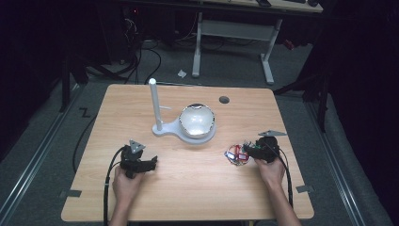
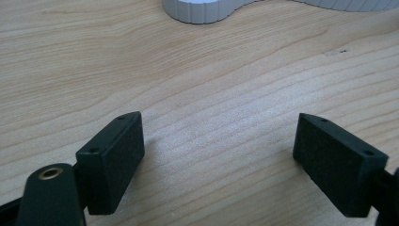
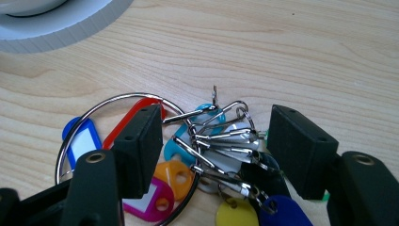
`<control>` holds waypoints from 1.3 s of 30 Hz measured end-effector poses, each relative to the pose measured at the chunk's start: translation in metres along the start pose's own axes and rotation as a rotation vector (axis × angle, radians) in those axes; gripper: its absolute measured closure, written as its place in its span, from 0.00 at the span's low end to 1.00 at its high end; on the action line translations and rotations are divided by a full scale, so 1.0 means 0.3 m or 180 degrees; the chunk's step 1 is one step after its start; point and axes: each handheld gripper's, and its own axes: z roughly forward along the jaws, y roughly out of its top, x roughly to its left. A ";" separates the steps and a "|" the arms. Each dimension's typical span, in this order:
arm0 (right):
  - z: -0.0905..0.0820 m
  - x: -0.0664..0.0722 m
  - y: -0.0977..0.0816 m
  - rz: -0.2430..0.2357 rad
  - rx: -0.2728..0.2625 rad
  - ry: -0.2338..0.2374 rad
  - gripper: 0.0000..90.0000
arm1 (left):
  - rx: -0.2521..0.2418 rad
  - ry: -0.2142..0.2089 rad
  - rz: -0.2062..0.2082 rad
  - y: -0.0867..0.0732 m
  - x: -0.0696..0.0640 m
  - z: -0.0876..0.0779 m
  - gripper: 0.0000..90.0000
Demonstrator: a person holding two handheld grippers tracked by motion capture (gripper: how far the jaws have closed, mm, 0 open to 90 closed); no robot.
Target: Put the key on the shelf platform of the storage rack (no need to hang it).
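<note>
I'm working over the light wooden table (image 1: 188, 188); the white stand with upright post and bowl (image 1: 188, 123) is sitting mid-table. My right gripper (image 3: 214, 150), jaws apart, is straddling the steel ring of coloured plastic key tags (image 3: 202, 155), directly ahead. My left gripper (image 2: 219, 155) is idling, jaws apart, well away.
</note>
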 end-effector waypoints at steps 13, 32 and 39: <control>0.051 0.002 0.005 -0.0135 0.0138 -0.0123 0.45 | 0.0001 -0.0003 0.0006 0.000 0.000 0.000 0.19; 0.050 0.004 -0.005 -0.0235 0.0083 0.0097 0.74 | -0.0001 -0.0004 0.0009 0.000 0.000 0.000 0.19; 0.010 -0.008 -0.002 -0.0231 -0.0108 0.0117 0.91 | -0.0004 0.0004 -0.0009 0.000 -0.001 0.000 0.19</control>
